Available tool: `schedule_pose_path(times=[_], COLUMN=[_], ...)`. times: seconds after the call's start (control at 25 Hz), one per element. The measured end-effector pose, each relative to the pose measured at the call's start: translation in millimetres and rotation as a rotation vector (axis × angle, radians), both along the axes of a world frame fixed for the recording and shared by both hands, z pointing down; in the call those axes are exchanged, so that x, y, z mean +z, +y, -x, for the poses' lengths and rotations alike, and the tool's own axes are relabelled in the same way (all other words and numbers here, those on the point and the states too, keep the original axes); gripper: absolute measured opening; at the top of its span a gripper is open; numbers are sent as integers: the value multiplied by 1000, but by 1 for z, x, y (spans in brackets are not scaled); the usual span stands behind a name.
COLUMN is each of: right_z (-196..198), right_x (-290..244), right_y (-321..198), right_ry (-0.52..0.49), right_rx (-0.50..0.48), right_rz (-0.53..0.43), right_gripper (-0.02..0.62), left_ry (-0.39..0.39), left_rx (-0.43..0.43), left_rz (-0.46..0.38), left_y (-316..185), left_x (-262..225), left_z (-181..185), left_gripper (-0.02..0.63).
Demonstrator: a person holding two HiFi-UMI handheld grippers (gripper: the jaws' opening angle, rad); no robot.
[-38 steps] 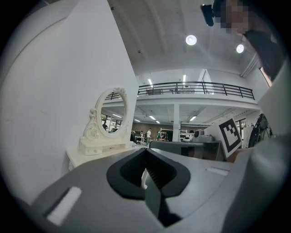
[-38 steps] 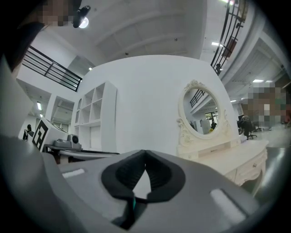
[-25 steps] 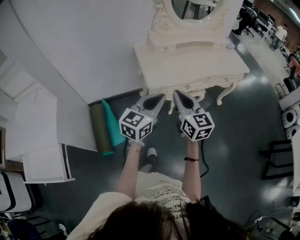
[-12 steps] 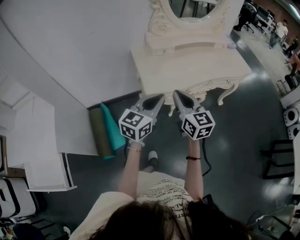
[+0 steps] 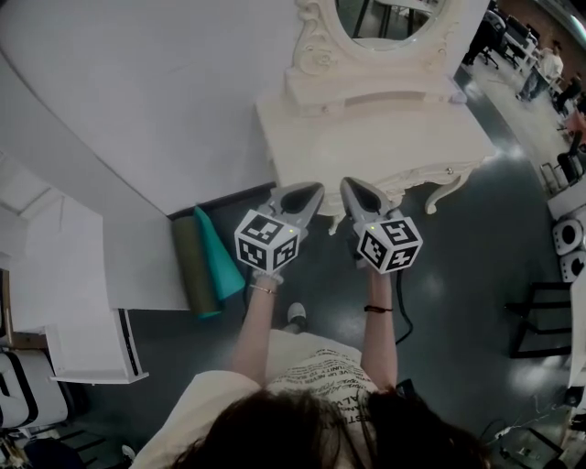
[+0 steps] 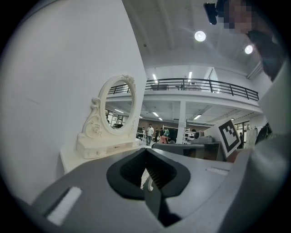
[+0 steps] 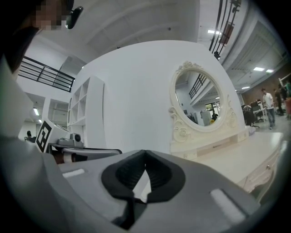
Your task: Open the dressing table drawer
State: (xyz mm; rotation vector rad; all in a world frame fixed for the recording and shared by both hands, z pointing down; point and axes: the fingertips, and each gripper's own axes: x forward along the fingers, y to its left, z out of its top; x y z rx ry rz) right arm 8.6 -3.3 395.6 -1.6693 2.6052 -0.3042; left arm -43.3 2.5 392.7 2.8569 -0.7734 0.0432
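In the head view a cream carved dressing table (image 5: 366, 133) with an oval mirror (image 5: 389, 18) stands against the white wall. Its drawer front (image 5: 417, 182) runs along the near edge, with a small knob (image 5: 449, 170). My left gripper (image 5: 311, 190) and right gripper (image 5: 350, 186) are held side by side, pointing level at that near edge and just short of it. Both are shut with nothing held. The left gripper view shows my left gripper (image 6: 146, 150) closed, with the table (image 6: 79, 157) ahead to the left. The right gripper view shows my right gripper (image 7: 145, 153) closed, with the table (image 7: 245, 157) to the right.
A green and a teal rolled mat (image 5: 206, 261) lie on the dark floor against the wall, left of the table. White shelf units (image 5: 82, 316) stand at far left. A black frame (image 5: 540, 311) and people (image 5: 548, 62) are at the right. A cable (image 5: 401, 316) trails below my right arm.
Both grippers have come forward together toward the dressing table, whose near edge now sits closer to their tips. Both stayed shut.
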Motion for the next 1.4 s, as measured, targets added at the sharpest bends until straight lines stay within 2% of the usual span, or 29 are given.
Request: schedule_pose_path(times=[0.64,0.92,1.4], right_z=[-16,-18,-42], right_x=[3,-8,-5], right_y=[-33,-61,-118], right_ry=[-19,-17,-15], right_rx=[31,-4,-50], right_rz=[4,-13,17], right_gripper=[3,3,3], left_ry=[2,5,12], left_rx=[10,-18,-61], left_rz=[-4,-7,7], left_y=[-35,-60,-111], left_x=[0,-5,-6], left_z=[-10,-15,-39], left_gripper=[-2,-2,-2])
